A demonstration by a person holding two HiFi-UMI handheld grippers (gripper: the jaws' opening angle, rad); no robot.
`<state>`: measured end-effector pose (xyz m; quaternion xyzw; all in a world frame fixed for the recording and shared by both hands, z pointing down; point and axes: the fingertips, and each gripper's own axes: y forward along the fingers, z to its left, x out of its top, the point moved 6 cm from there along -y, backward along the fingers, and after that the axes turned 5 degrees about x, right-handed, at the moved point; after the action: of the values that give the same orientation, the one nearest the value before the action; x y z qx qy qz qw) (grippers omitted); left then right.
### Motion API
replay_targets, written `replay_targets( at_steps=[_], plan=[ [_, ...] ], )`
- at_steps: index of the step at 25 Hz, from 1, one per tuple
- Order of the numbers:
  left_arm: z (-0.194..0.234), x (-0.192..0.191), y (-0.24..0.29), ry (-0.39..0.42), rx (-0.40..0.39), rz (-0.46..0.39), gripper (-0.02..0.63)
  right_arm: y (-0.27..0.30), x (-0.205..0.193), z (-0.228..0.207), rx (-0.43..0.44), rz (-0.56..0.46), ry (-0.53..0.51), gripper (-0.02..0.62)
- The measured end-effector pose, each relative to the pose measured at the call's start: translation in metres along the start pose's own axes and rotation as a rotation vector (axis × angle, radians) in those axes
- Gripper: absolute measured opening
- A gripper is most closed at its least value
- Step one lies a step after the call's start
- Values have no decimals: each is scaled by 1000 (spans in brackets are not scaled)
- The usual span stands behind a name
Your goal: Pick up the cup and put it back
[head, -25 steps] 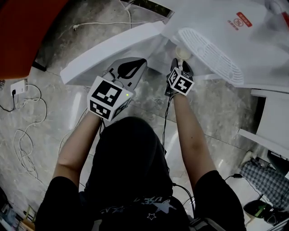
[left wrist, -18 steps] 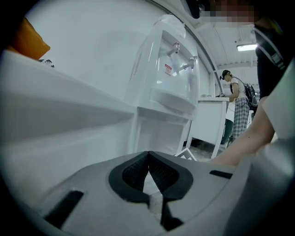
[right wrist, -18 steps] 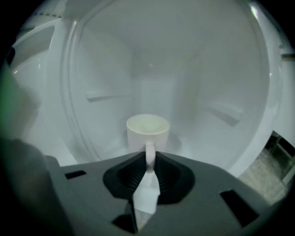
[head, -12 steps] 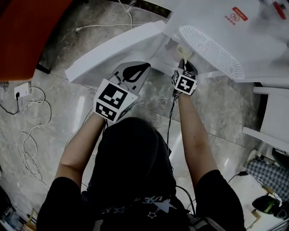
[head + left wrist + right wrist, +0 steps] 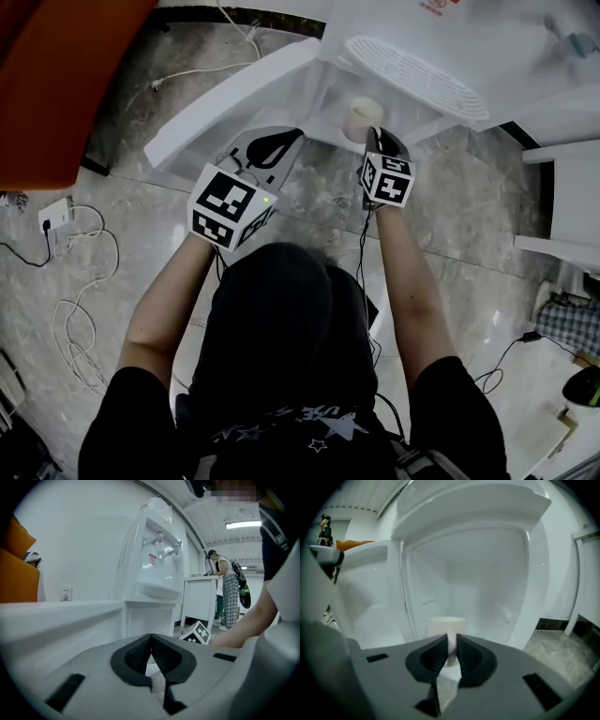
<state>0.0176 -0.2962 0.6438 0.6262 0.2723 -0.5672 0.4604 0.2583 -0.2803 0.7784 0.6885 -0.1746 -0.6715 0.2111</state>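
Observation:
A small cream cup (image 5: 364, 119) hangs at the mouth of the white dispenser's lower compartment (image 5: 487, 588). My right gripper (image 5: 373, 141) is shut on it. In the right gripper view the black pads (image 5: 465, 651) pinch a thin part of the cup (image 5: 443, 624) just ahead; its jaws have just been closing with the cup between them. My left gripper (image 5: 286, 136) hovers to the left by the open cabinet door (image 5: 234, 98). Its jaws meet at the tips (image 5: 151, 638) with nothing between them.
The dispenser's taps (image 5: 161, 538) and ribbed drip tray (image 5: 412, 75) are above the compartment. White furniture (image 5: 562, 187) stands right, an orange object (image 5: 66, 75) left, cables (image 5: 75, 309) lie on the marble floor. A person (image 5: 227, 592) stands far off.
The right jaws have closed on the cup, and cup and gripper have lifted a little towards me. The left gripper has drifted slightly, still shut.

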Motion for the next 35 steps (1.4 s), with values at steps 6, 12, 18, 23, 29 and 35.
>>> replay_targets(
  at_steps=[6,12,18,23,29,35],
  plan=[
    [-13,37,-12,-8,-4,38,9,-59,16,9,29,-12,65,44],
    [-52,91,-42,10,18,60,9,-163,48,14,53,-25,82,44],
    [-113,145,-120,-36,75,98,9,-293,74,15,40,-8,66,44],
    [-169,209,-202,-51,131,120,9,-401,115,26,53,4,71,44],
    [-235,279,-289,-124,176,118,9,-518,176,43,81,-24,75,44],
    [-272,323,-344,-116,195,102,9,-594,214,60,80,-91,77,44]
  ],
)
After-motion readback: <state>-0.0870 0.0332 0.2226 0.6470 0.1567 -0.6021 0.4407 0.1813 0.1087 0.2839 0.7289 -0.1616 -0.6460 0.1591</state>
